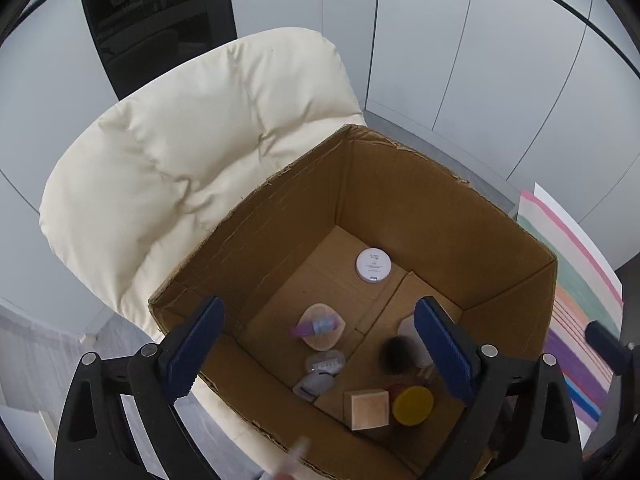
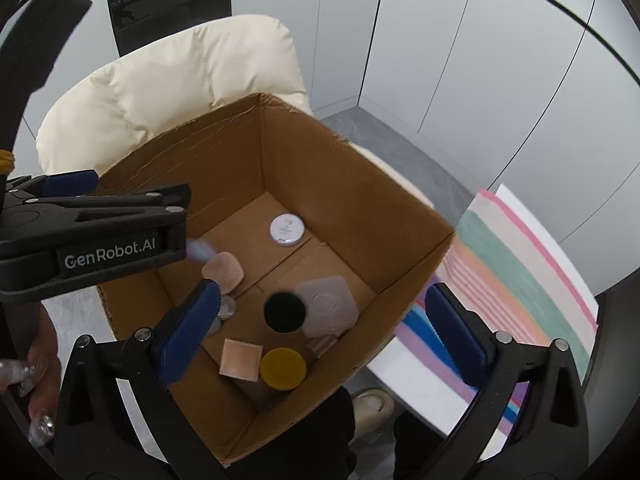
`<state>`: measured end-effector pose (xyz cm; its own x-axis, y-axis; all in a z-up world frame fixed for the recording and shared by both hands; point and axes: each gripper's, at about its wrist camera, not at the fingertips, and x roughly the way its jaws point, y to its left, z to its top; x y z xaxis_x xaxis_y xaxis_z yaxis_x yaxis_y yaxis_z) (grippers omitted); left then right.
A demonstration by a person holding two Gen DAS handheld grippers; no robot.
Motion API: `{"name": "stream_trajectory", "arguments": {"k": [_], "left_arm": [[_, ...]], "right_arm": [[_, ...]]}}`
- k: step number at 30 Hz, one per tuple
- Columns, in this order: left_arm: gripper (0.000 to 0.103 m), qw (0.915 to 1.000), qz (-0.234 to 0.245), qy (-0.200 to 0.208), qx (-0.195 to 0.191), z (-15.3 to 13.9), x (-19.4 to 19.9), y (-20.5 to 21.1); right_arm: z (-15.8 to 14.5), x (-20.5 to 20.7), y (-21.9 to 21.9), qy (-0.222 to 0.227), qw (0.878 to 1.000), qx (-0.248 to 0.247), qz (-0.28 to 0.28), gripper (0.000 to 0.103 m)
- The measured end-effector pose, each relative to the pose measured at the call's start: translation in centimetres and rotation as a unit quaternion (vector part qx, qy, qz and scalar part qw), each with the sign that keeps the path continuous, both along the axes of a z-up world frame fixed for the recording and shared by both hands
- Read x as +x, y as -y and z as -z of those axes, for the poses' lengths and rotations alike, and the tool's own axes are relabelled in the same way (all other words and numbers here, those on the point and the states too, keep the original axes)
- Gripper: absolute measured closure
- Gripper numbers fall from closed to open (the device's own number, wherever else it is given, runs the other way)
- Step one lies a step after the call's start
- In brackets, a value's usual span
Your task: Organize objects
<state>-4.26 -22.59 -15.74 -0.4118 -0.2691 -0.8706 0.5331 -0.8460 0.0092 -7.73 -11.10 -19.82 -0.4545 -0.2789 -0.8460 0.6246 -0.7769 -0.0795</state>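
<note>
While both hand-held grippers (image 1: pixel 320 344) (image 2: pixel 324 336) gape empty: one box (image 1: pixel 400 184), one yellow disc (image 1: pixel 413 405).

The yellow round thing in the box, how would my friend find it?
Look inside the big cardboard box on the cream cushion. On its floor, near the closest wall, sits the yellow round lid beside a square wooden block. It is the only yellow thing there.

- A blurred pink-and-blue item (image 1: pixel 314 326) is seen over the beige pad (image 1: pixel 322 330); its nature cannot be told.
- The white object (image 1: pixel 408 330) by the cardboard box's (image 1: pixel 420 208) right wall is partly hidden by a blue finger pad (image 1: pixel 444 350).
- The black round object (image 1: pixel 398 354) is blurred in the left wrist view.
- A pale streak (image 1: pixel 294 458) at the box's near edge is cut off by the frame.
</note>
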Motion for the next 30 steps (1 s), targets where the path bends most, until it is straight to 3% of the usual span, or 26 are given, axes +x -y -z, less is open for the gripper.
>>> {"name": "stream_trajectory", "arguments": {"k": [11, 16, 18, 22, 25, 27, 30], "left_arm": [[0.006, 0.9995, 0.027, 0.009, -0.012, -0.4, -0.5, -1.7], [0.006, 0.9985, 0.049, 0.018, -0.015, -2.6, -0.7, -3.0], [0.006, 0.9968, 0.079, 0.005, -0.004, -5.1, -0.4, -4.3], [0.000, 0.9906, 0.136, 0.008, -0.016, -10.6, 0.9, -8.2], [0.000, 0.9842, 0.175, 0.021, -0.016, -14.4, 2.0, -11.5], [0.001, 0.9774, 0.209, 0.029, -0.019, -16.6, 2.9, -13.8], [0.000, 0.9738, 0.225, 0.024, -0.022, -18.8, 4.7, -15.7]], "right_arm": [[0.4, -1.1, -2.5, 0.033, 0.998, -0.015, 0.049, 0.000], [-1.2, -1.4, -5.6, 0.054, 0.993, -0.047, 0.097, 0.000], [-3.0, -0.9, -8.1, 0.061, 0.987, -0.061, 0.134, 0.000], [-8.9, 2.0, -13.3, 0.033, 0.977, -0.105, 0.182, 0.000], [-13.4, 4.5, -15.9, 0.007, 0.971, -0.092, 0.223, 0.000], [-15.3, 5.8, -17.3, 0.011, 0.965, -0.070, 0.253, 0.000], [-17.2, 7.6, -19.9, 0.032, 0.955, -0.097, 0.280, 0.000]]}}
